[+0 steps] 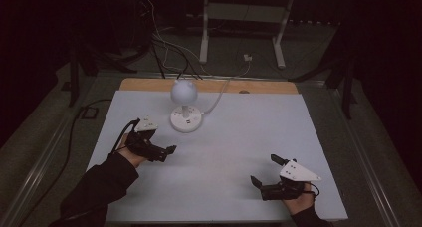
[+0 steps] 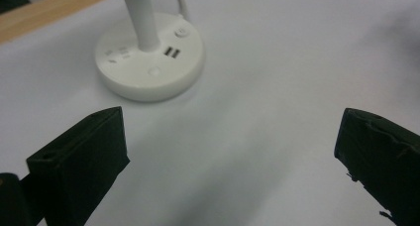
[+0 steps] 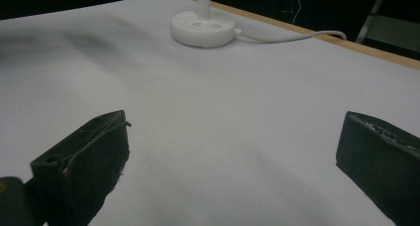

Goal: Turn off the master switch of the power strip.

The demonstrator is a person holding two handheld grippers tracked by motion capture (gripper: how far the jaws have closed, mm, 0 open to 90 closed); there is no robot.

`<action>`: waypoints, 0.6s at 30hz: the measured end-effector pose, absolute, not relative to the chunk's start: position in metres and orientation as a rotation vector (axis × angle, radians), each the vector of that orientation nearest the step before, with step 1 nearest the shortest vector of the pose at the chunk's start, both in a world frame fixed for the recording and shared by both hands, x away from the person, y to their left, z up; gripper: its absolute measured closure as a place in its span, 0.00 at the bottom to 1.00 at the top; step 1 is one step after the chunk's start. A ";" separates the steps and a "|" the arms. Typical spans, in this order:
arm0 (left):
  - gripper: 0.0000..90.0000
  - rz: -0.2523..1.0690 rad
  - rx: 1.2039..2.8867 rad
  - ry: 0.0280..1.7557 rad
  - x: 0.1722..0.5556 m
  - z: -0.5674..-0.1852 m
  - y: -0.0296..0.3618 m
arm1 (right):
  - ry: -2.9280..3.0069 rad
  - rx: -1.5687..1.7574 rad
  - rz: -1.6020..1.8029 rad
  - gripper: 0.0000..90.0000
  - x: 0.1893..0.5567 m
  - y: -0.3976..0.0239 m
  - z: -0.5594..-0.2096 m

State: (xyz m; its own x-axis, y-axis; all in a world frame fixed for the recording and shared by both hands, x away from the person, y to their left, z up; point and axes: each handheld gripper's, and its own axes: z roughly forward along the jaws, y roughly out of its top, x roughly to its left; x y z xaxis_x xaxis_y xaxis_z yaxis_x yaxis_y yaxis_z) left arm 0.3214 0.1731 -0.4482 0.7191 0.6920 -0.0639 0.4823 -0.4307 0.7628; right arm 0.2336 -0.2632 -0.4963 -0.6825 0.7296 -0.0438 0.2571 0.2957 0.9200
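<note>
We see a white lamp (image 1: 184,98) standing toward the far middle of the pale surface (image 1: 239,137). It has a round head on a short stem above a flat round base, and a white cord (image 1: 219,98) runs from the base toward the far edge, where a strip of bare wood shows.

In the high view the left gripper (image 1: 169,150) hangs just in front of the lamp base and a little to its left, near it but apart from it. Its jaws point toward the middle of the surface. In the left gripper view the lamp base (image 2: 150,62) lies ahead and to the left of the gap between the two black jaws, with the stem rising from its middle and small ports and buttons on its top. The jaws stand wide apart with only bare surface between them, so we read this gripper (image 2: 233,151) as released and holding nothing.

The right gripper (image 1: 263,171) sits near the front right of the surface, well apart from the lamp, held by a hand (image 1: 297,199) in a dark sleeve. In the right gripper view its two jaws also stand far apart over bare surface, and the base (image 3: 203,27) shows far off at the top with the cord (image 3: 292,36) trailing off to the right. This gripper (image 3: 233,151) too is released and grips nothing.
</note>
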 end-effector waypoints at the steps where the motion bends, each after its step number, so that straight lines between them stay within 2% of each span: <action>1: 0.01 0.328 2.116 0.887 0.319 -0.451 0.174 | 2.109 0.880 1.370 0.00 0.234 -0.263 -0.496; 18: 0.01 0.248 2.201 0.824 0.282 -0.493 0.180 | 2.114 0.875 1.367 0.00 0.233 -0.262 -0.497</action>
